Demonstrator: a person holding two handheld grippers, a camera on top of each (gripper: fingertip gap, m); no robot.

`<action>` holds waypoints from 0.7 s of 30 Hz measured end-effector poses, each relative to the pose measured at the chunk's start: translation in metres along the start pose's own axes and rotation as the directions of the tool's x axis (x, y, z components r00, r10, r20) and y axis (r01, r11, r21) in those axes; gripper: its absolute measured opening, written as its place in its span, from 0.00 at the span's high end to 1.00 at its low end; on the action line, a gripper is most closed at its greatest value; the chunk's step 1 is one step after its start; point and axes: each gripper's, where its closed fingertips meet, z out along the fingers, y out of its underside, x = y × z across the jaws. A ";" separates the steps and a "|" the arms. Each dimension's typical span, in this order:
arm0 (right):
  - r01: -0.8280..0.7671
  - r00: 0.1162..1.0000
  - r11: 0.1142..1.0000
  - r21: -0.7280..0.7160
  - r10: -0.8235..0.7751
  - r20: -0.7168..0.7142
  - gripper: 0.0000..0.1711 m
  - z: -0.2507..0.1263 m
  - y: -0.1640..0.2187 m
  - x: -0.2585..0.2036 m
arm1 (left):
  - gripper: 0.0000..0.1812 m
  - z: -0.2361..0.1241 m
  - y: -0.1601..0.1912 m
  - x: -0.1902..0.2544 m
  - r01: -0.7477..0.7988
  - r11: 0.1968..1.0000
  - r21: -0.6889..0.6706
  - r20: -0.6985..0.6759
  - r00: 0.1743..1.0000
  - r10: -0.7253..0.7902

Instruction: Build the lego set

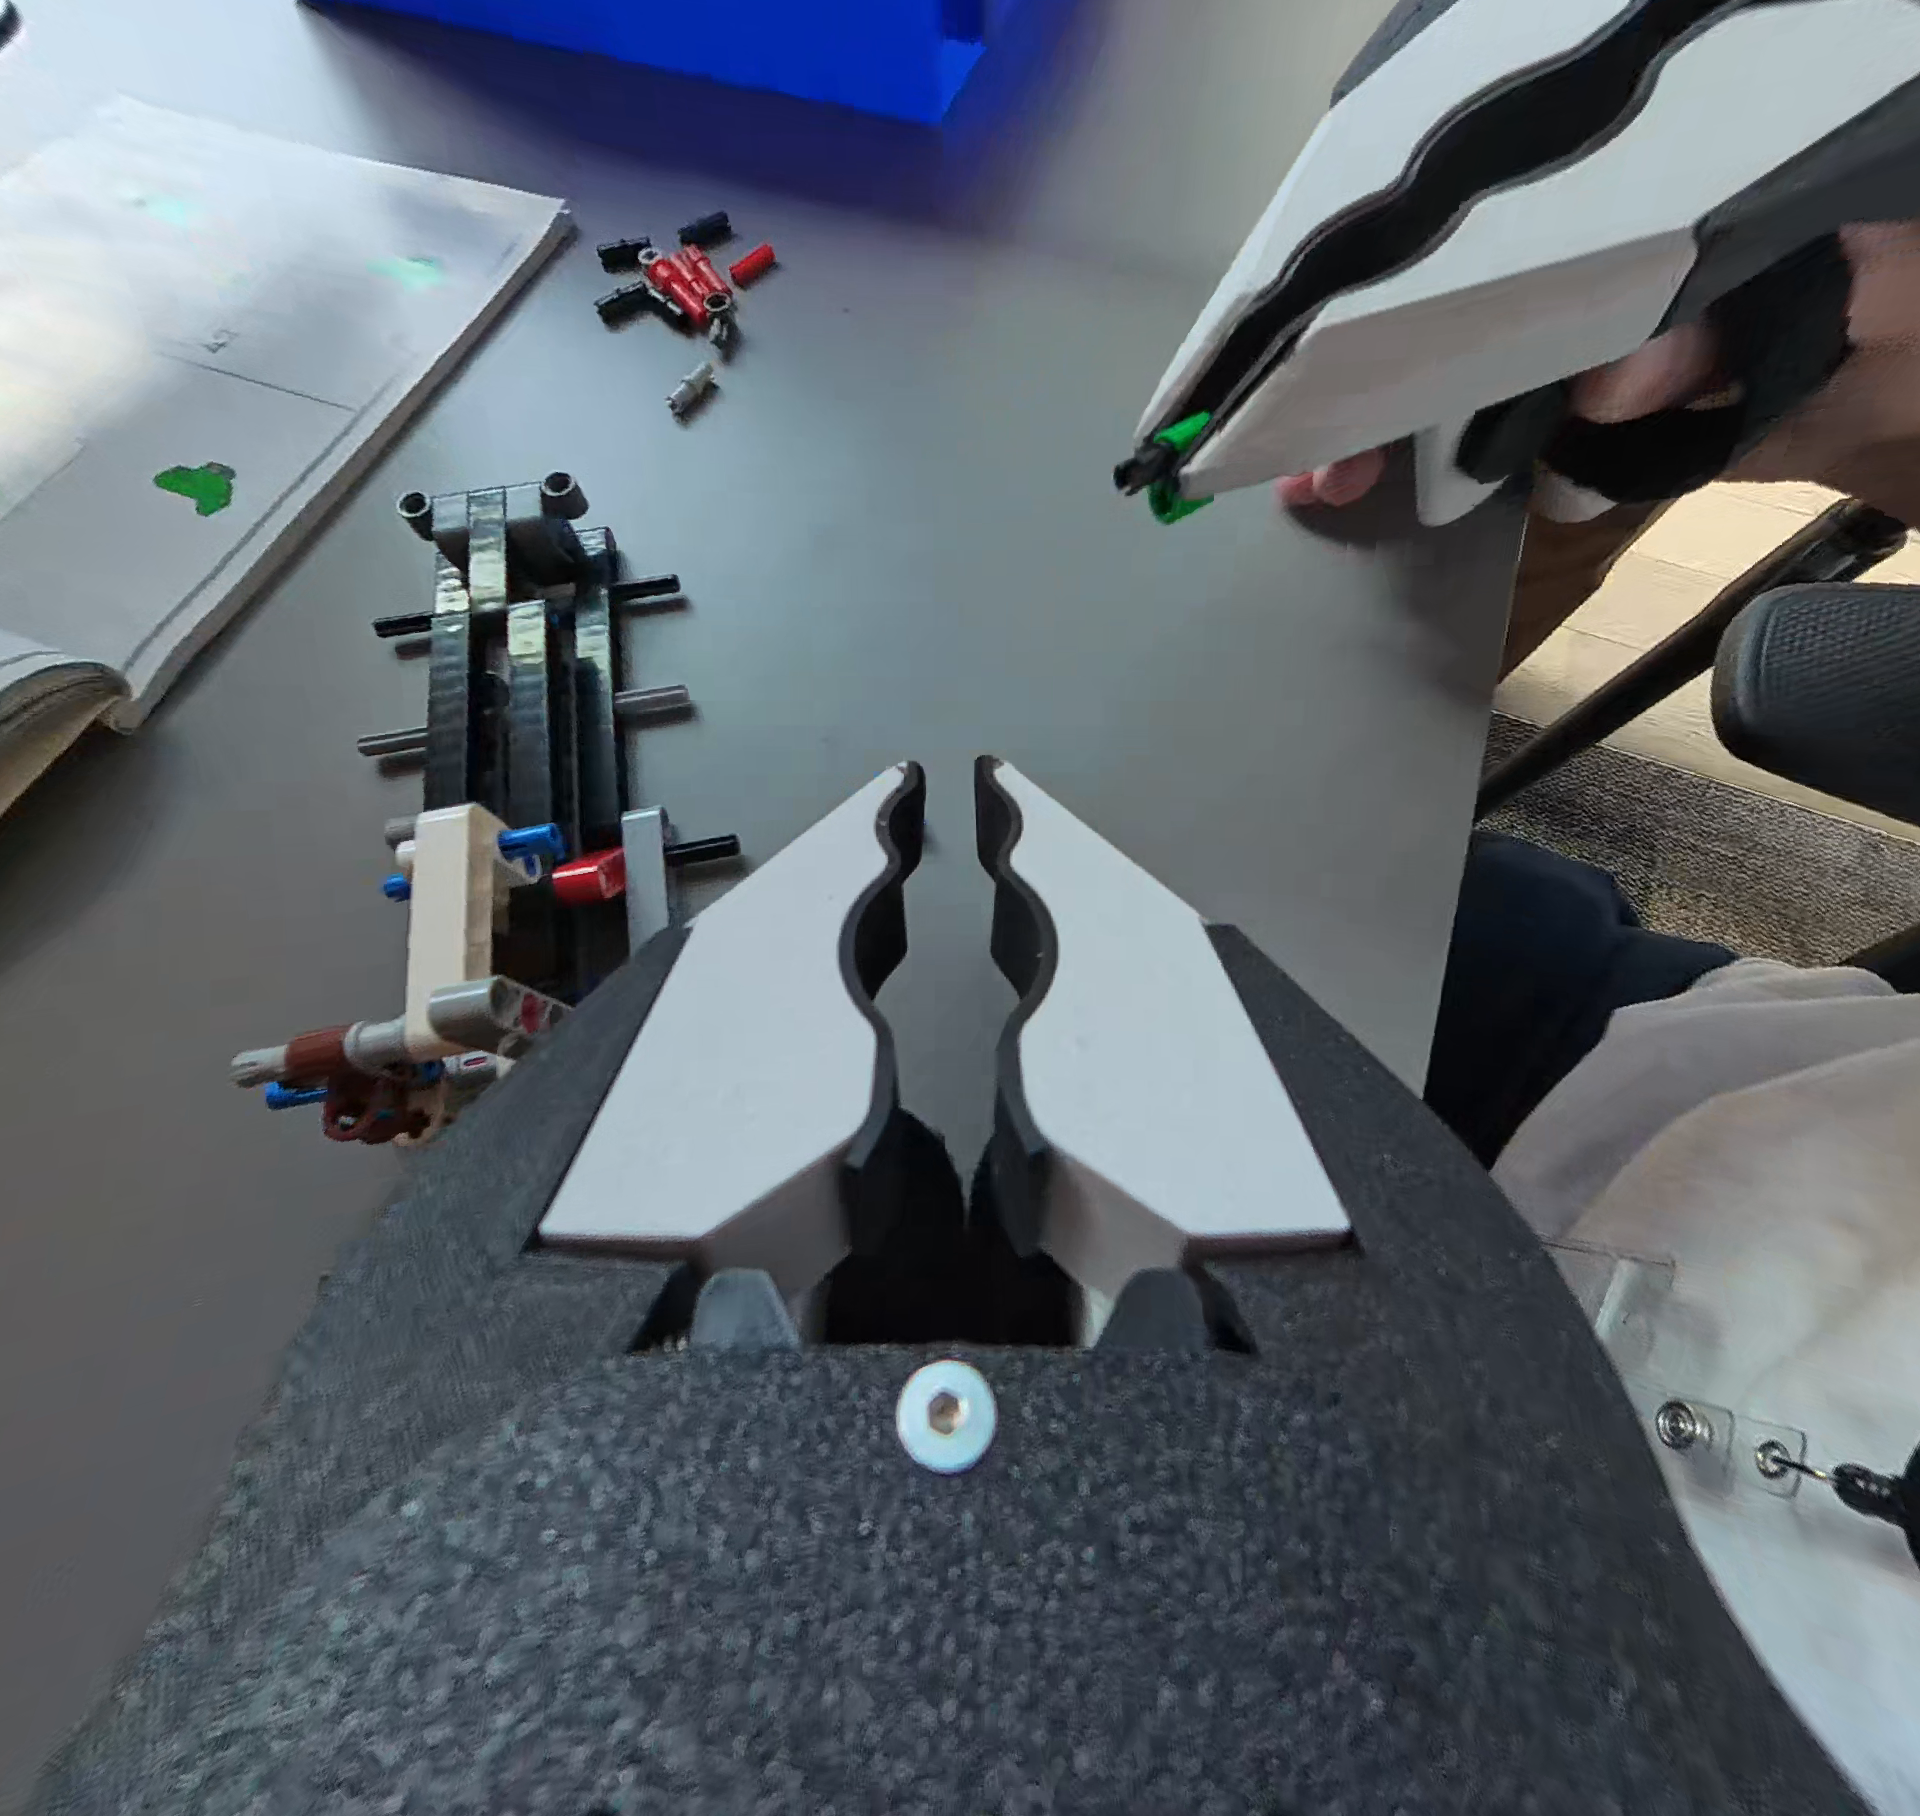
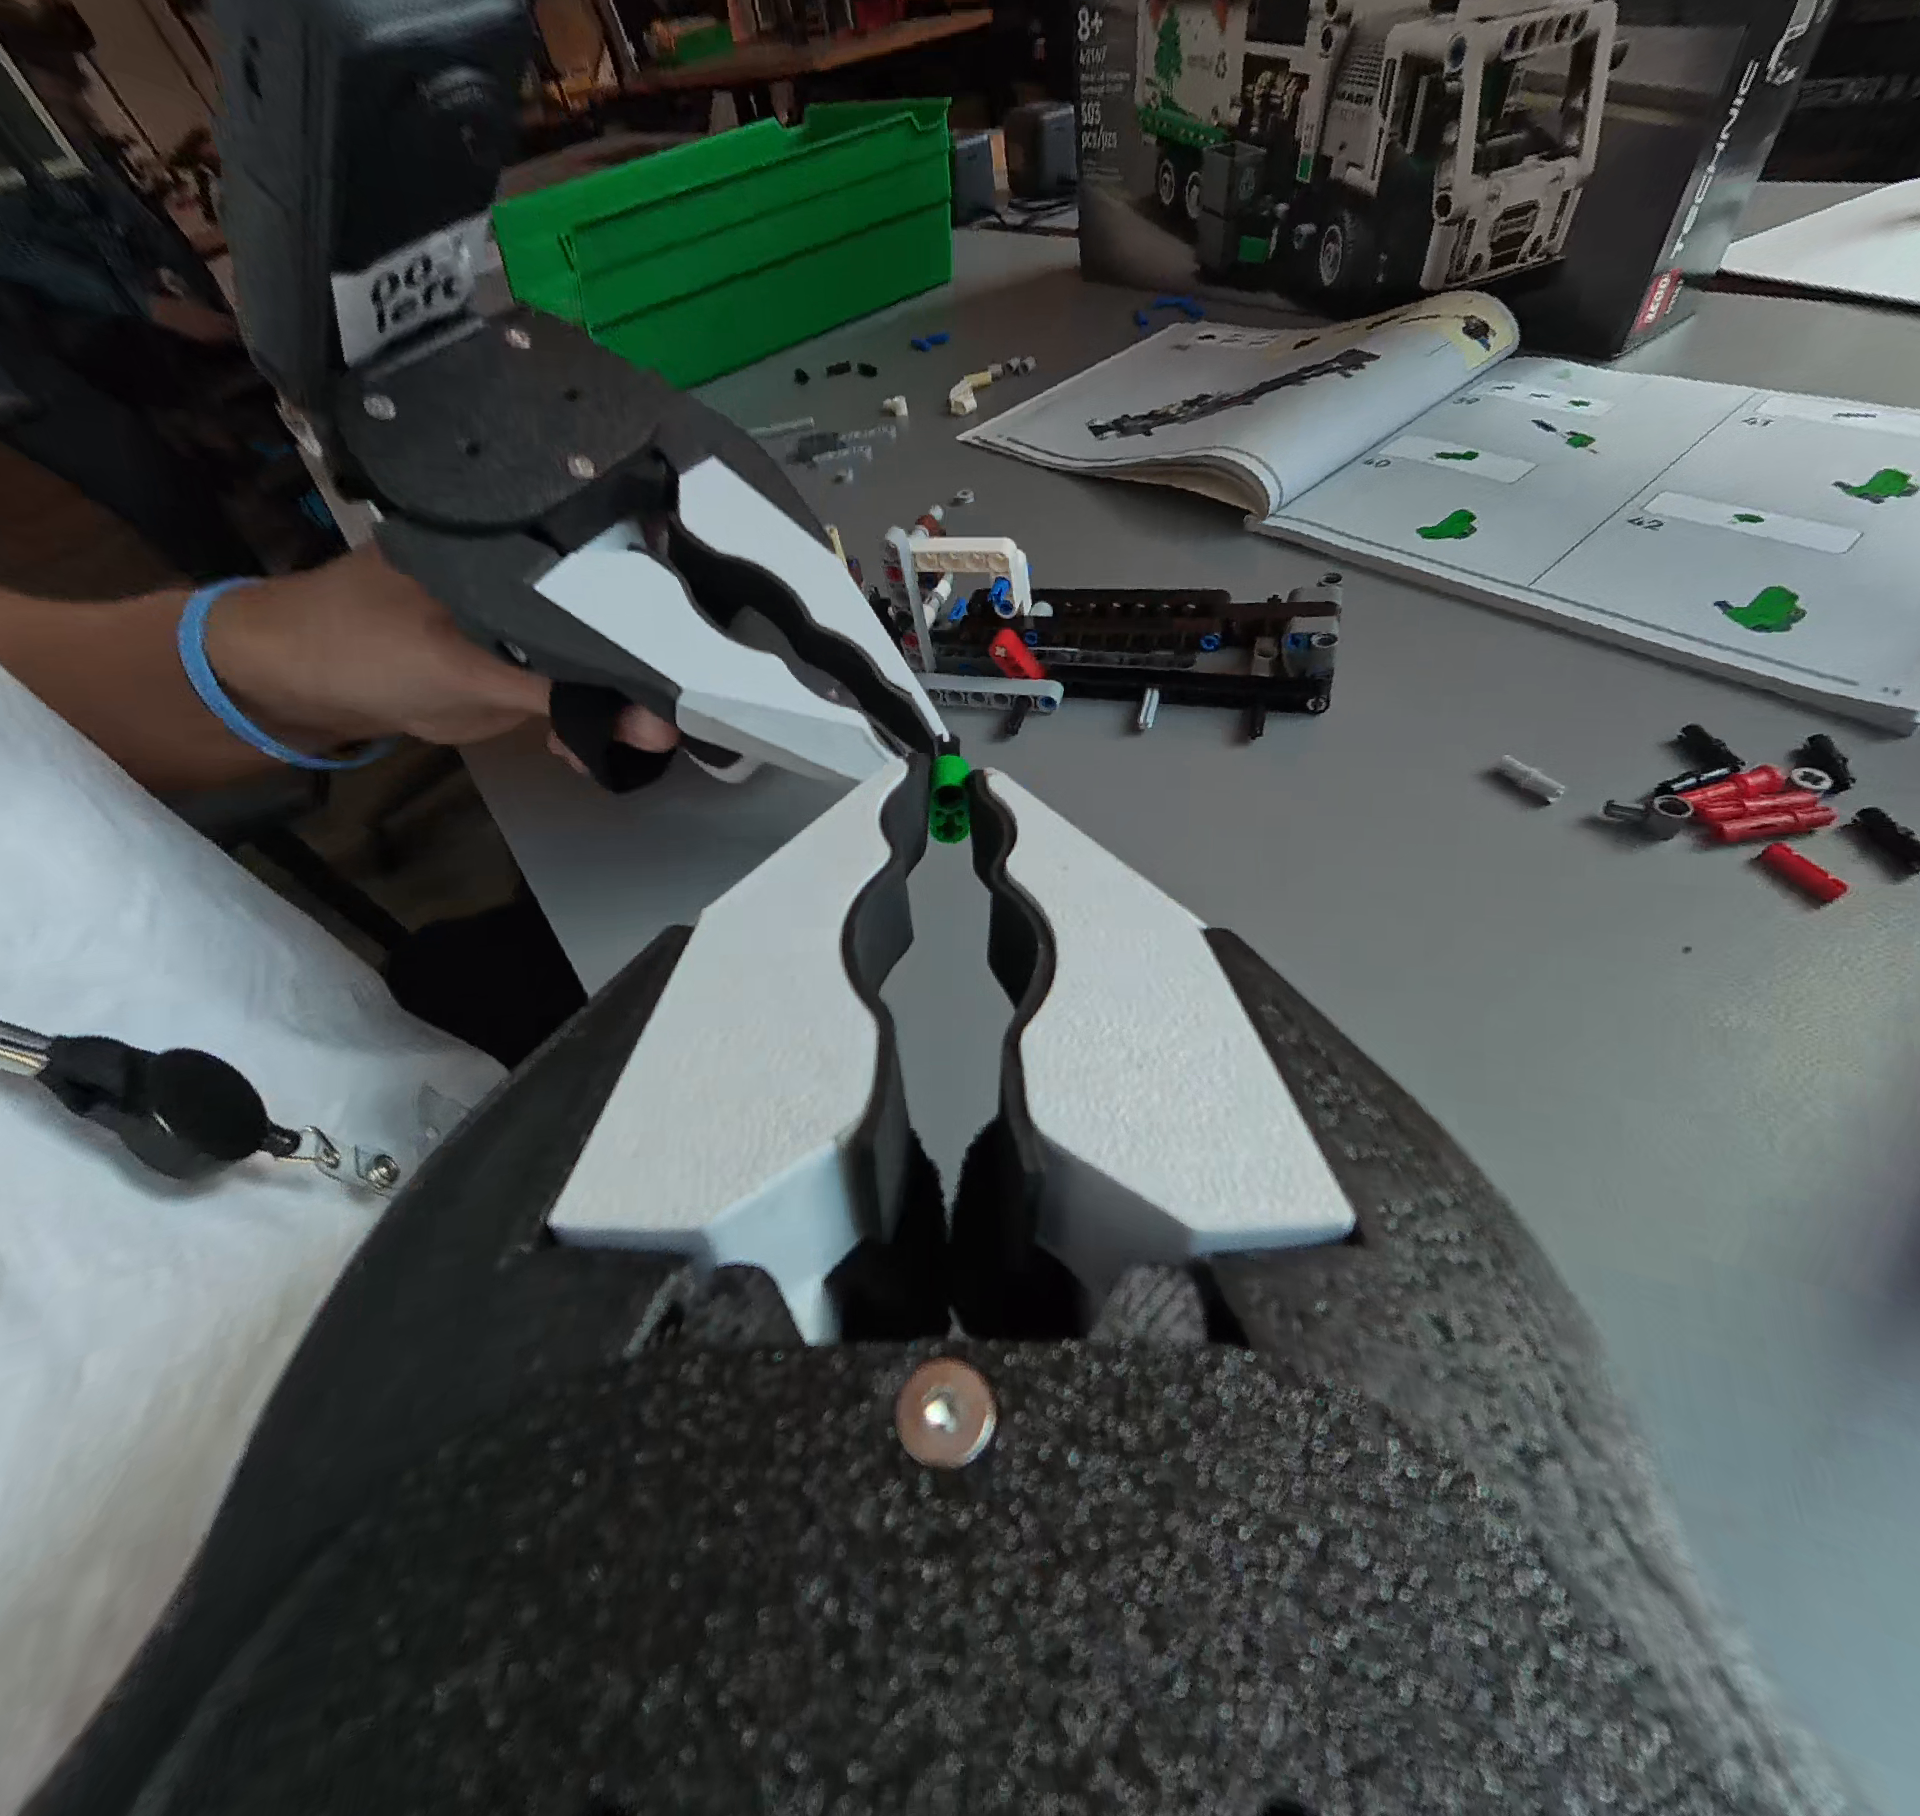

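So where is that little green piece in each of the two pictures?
Left wrist view: the green piece is at upper right, pinched at the tips of the right gripper, above the table edge.
Right wrist view: the green piece is at centre, between the right gripper's own fingertips.
Shared landmark: the long dark lego frame lying on the grey table, with the red pins nearby.

Both wrist cameras look closely down their fingers, sharing the grey table (image 1: 1039, 540) (image 2: 1455, 987).
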 end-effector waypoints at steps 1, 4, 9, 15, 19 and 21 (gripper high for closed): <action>-0.034 0.999 0.999 0.018 0.034 0.013 0.96 -0.001 -0.003 0.001 | 0.95 0.002 0.001 0.001 0.011 1.000 -0.005 0.001 1.000 -0.011; -0.157 0.986 0.985 0.070 0.152 0.071 0.96 -0.004 -0.010 0.005 | 0.95 0.004 0.002 -0.004 0.021 1.000 -0.018 0.042 0.999 -0.021; -0.239 0.968 0.966 0.103 0.228 0.108 0.96 -0.009 -0.015 0.012 | 0.95 0.004 0.010 -0.008 0.062 0.997 -0.052 0.071 0.996 -0.058; -0.244 0.964 0.965 0.095 0.231 0.129 0.96 -0.008 -0.014 0.010 | 0.98 0.001 0.017 -0.013 0.111 0.991 -0.075 0.110 0.989 -0.103; -0.252 0.961 0.962 0.101 0.237 0.141 0.96 -0.009 -0.015 0.010 | 0.98 0.002 0.019 -0.013 0.121 0.989 -0.083 0.110 0.988 -0.111; -0.251 0.961 0.962 0.106 0.235 0.143 0.96 -0.010 -0.015 0.009 | 0.95 0.004 0.021 -0.012 0.121 0.987 -0.103 0.097 0.989 -0.111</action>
